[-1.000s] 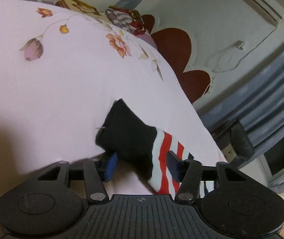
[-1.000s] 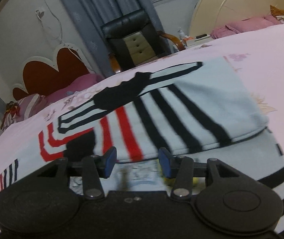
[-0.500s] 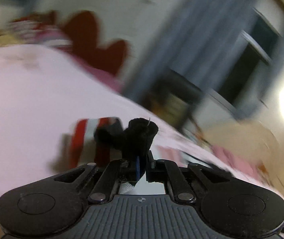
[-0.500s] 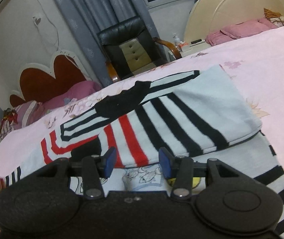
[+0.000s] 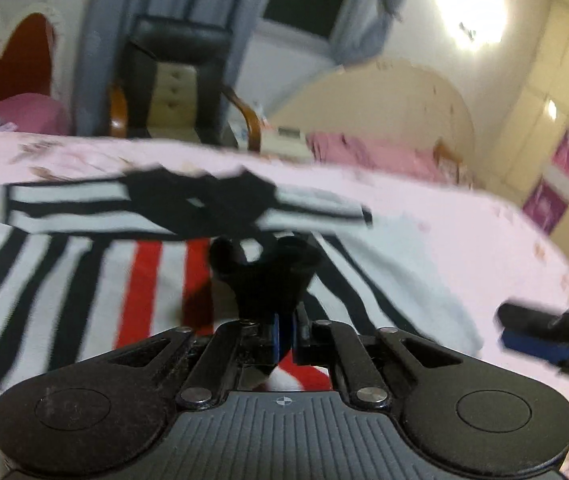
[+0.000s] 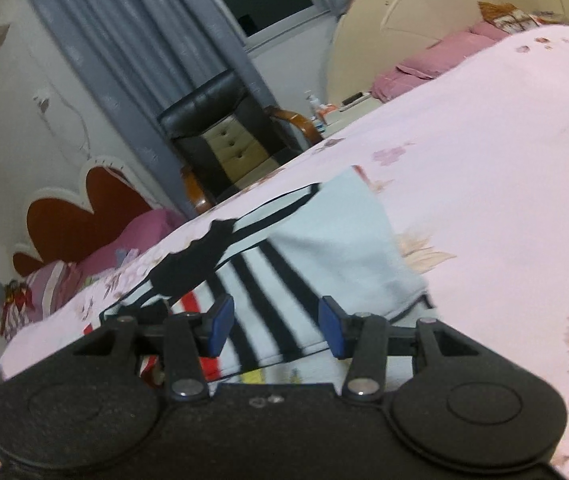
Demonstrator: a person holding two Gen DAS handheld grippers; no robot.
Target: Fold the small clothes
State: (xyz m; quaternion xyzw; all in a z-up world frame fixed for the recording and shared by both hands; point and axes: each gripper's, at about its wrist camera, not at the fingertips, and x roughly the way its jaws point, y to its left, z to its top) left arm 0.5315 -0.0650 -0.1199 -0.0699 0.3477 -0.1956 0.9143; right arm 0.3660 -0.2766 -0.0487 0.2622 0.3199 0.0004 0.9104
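The fold looks partly done. On the pink floral bedspread (image 6: 504, 168) the striped garment (image 6: 324, 248) lies with 1 side already turned over onto itself, its pale edge forming a clean crease on the side away from the black armchair (image 6: 220, 128). The left gripper (image 5: 282, 336) is clenched on the garment's black sleeve cuff (image 5: 264, 276), which bunches up out of the shut jaws, and hangs over the middle of the garment, on the near side of the armchair. By this reading the sleeve is being carried across the body; it is not yet laid down, and further folds appear to be left.

The right gripper (image 6: 274, 330) stands released, jaws apart, nothing between the pads, over the garment's near edge.

The garment is white with black stripes, a few red ones (image 5: 140, 280) near the middle, and a black collar band (image 5: 200, 204) on the edge towards the armchair. It looks soft and thin, likely to slump once let go.
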